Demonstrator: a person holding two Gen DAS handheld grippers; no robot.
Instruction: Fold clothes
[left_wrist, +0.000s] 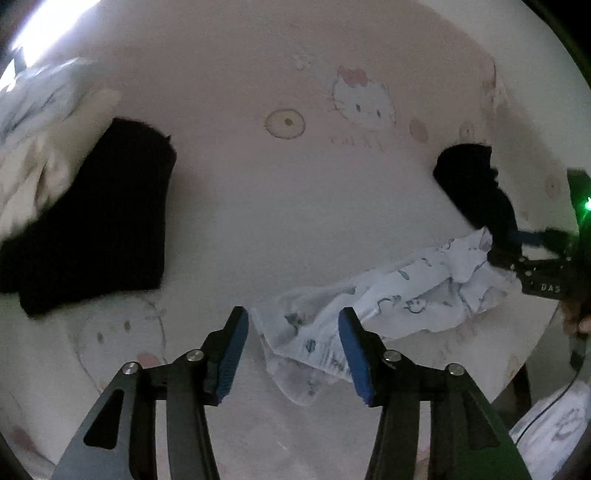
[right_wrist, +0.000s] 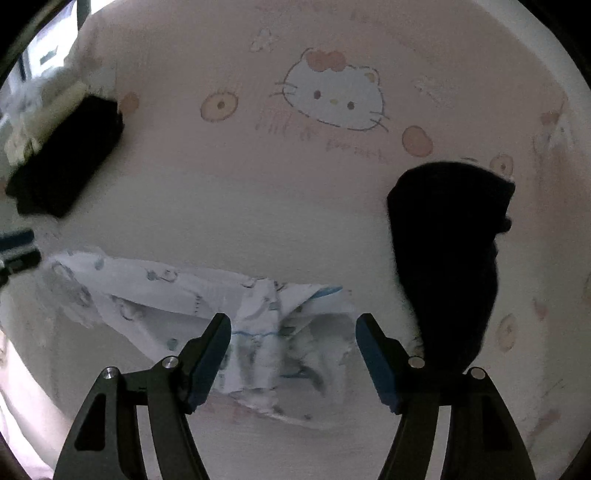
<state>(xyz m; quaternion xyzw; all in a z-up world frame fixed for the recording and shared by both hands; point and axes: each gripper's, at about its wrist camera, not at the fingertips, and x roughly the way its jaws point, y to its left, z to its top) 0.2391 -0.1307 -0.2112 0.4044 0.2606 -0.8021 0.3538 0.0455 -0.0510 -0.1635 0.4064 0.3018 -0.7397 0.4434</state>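
A crumpled pale blue printed garment (left_wrist: 402, 295) lies on the pink Hello Kitty bed sheet (left_wrist: 295, 184). My left gripper (left_wrist: 293, 343) is open, its fingers on either side of the garment's left end, just above it. In the right wrist view the same garment (right_wrist: 207, 302) stretches from the left edge to the middle. My right gripper (right_wrist: 293, 350) is open over the garment's bunched right end. The right gripper also shows at the right edge of the left wrist view (left_wrist: 532, 258), beside the garment's far end.
A folded black garment (left_wrist: 96, 218) lies at the left, next to a white and printed pile (left_wrist: 33, 147). A second black garment (right_wrist: 450, 258) lies crumpled at the right, close to my right gripper's right finger. The sheet (right_wrist: 295, 192) between them is bare.
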